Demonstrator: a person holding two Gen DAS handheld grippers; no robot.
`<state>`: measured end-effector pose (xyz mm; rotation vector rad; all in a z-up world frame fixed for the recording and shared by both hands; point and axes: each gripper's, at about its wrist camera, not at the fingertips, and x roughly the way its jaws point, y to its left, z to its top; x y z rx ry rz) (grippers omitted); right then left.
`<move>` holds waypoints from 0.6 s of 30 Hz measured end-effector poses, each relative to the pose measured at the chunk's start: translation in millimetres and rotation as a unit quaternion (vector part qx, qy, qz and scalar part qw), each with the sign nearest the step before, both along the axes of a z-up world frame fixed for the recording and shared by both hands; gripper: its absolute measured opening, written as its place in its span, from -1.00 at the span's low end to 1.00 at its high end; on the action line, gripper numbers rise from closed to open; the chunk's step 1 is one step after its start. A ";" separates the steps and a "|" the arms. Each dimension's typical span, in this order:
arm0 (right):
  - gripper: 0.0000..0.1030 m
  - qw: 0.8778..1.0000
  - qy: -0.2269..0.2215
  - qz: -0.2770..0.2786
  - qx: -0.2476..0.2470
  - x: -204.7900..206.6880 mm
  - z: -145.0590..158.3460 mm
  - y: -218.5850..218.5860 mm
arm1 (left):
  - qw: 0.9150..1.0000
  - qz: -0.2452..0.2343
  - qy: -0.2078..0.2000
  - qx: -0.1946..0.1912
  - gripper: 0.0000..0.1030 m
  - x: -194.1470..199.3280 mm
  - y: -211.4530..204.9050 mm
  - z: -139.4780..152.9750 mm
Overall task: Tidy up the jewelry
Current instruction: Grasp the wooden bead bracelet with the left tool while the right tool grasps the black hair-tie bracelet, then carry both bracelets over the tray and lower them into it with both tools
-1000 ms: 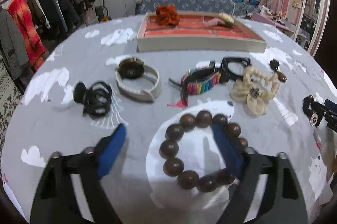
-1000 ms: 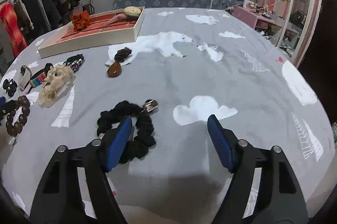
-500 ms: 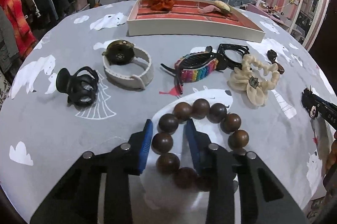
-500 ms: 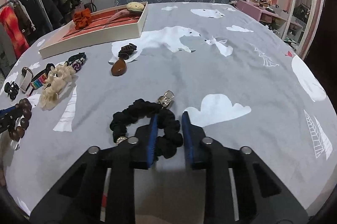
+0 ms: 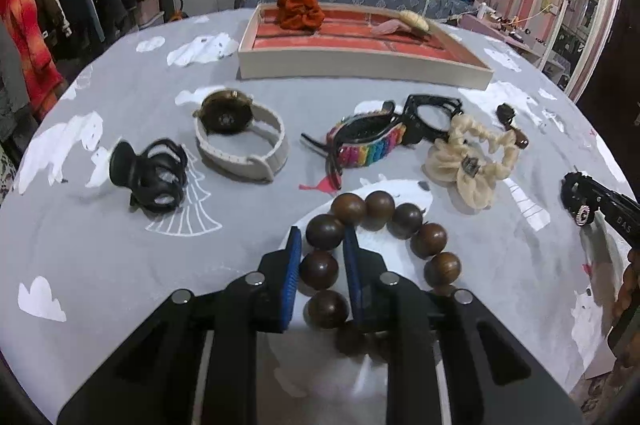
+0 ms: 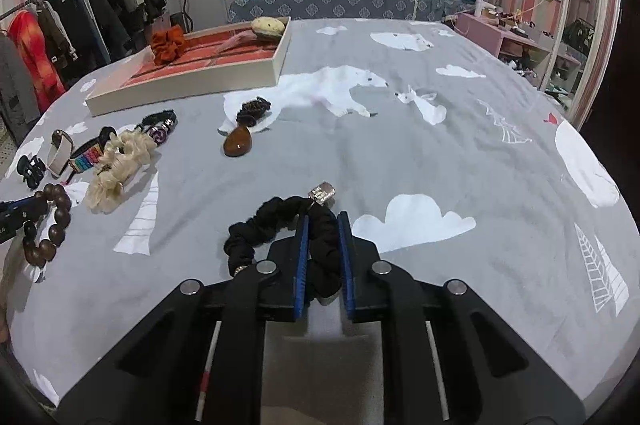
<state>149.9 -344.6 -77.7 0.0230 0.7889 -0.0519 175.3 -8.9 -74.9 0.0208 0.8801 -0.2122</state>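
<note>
Grey cloth printed with white bears and clouds is covering the table (image 6: pixel 460 153), which is carrying everything here. A cream-sided tray (image 5: pixel 360 65) with a red lining is sitting at the far side, holding an orange scrunchie (image 5: pixel 300 10) at its back edge. Nearer, a white-strapped watch (image 5: pixel 240 139), a rainbow bracelet (image 5: pixel 366 149), a cream scrunchie (image 5: pixel 472 161) and a black hair clip (image 5: pixel 150 173) are lying in a loose row.

The left claw (image 5: pixel 320 251), having just been closing, is pinching one side of the brown wooden bead bracelet (image 5: pixel 400 221), with several beads sitting between its blue pads while the rest of the loop is resting on the cloth to the right. The right claw (image 6: pixel 322 249), also having just been closing, is pinching the black scrunchie (image 6: pixel 264 225), whose small silver charm (image 6: pixel 322 192) is poking out just beyond the fingertips.
</note>
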 end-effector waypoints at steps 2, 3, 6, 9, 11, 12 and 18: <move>-0.72 1.000 -0.005 0.001 0.001 -1.1 2.2 0.1 | 1.000 -0.004 -0.009 -0.001 -0.58 -2.8 -1.6 5.6; -0.73 1.000 -0.009 0.002 0.002 -1.7 3.6 0.0 | 1.000 -0.007 -0.015 -0.001 -0.58 -4.5 -2.7 8.5; -0.73 1.000 -0.013 0.004 0.003 -2.7 6.5 0.8 | 1.000 -0.013 -0.027 -0.002 -0.58 -7.5 -6.6 15.5; -0.73 1.000 -0.023 0.005 0.004 -4.3 11.6 1.4 | 0.999 -0.020 -0.041 -0.009 -0.58 -10.9 -10.3 25.5; -0.74 0.999 -0.031 0.007 0.003 -5.1 17.9 2.1 | 0.998 -0.027 -0.050 -0.011 -0.59 -12.2 -14.2 32.7; -0.74 0.999 -0.035 0.007 0.003 -5.2 20.6 2.5 | 0.998 -0.030 -0.054 -0.012 -0.59 -12.6 -15.7 35.7; -0.74 0.998 -0.063 0.015 0.001 1.8 43.0 6.5 | 0.996 -0.051 -0.078 -0.013 -0.60 -11.8 -29.5 58.4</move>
